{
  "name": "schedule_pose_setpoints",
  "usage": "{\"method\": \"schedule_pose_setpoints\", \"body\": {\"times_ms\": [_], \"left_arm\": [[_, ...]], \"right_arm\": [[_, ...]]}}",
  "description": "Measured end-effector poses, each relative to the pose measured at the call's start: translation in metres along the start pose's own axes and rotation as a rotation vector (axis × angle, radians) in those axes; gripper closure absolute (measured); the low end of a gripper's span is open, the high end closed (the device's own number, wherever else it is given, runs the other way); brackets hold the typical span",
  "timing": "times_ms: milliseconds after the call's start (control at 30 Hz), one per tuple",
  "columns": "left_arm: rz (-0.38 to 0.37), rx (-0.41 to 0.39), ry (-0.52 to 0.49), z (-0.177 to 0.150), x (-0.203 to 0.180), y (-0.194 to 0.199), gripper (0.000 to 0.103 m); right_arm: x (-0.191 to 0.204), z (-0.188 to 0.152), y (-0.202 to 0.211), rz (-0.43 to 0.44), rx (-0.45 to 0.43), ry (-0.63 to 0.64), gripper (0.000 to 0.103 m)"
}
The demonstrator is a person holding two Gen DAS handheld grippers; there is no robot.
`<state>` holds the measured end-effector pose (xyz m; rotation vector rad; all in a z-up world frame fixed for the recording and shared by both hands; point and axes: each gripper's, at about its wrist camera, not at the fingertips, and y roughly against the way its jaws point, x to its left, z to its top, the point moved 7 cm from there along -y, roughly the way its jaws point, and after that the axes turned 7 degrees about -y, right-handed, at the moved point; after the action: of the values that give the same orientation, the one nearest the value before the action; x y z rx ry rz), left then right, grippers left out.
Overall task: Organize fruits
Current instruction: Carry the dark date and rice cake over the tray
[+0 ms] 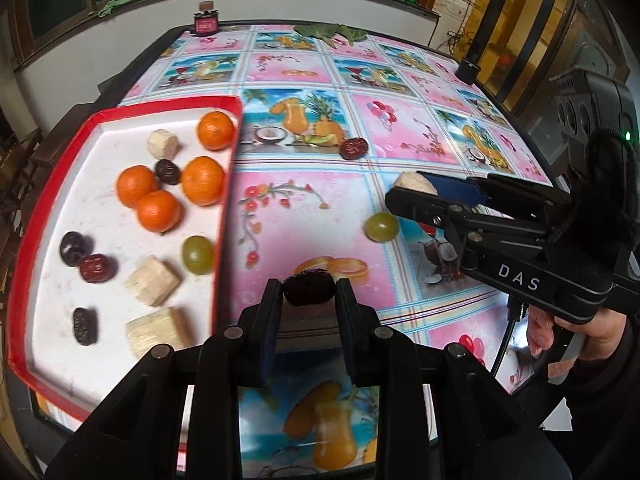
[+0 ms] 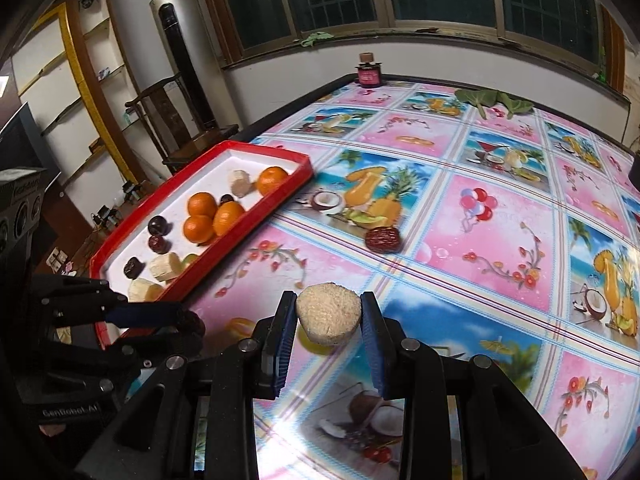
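**Bright fruit on a busy cloth**

The tablecloth (image 2: 460,216) is a grid of pink and blue squares printed with flowers, balloons, coconuts and orange drinks. The tray (image 1: 24,216) has a red rim and a white floor. In it lie orange tangerines (image 1: 202,180), dark and reddish dates (image 1: 95,268), pale beige chunks (image 1: 152,282) and a green grape (image 1: 197,255). Both grippers are black with blue pads (image 2: 374,344).

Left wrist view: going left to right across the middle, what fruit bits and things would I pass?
Red tray with oranges → dark date in the left gripper → green grape on the table → right gripper holding a pale chunk.
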<state>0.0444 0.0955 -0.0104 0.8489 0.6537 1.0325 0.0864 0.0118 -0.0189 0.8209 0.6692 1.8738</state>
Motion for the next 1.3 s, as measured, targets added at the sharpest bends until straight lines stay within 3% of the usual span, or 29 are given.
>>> {"method": "schedule_pose_setpoints", "body": {"times_ms": [333, 900, 1300], "left_arm": [[0.029, -0.033, 0.062, -0.008, 0.032, 0.020, 0.078], [0.127, -0.003, 0.181, -0.049, 0.104, 0.039, 0.078], [0.116, 0.023, 0.221, -0.065, 0.118, 0.029, 0.078]], "right_arm": [[0.021, -0.001, -0.002, 0.033, 0.011, 0.025, 0.071], [0.068, -0.007, -0.011, 0.109, 0.044, 0.101, 0.071], [0.128, 0.006, -0.030, 0.212, 0.082, 0.183, 0.071]]}}
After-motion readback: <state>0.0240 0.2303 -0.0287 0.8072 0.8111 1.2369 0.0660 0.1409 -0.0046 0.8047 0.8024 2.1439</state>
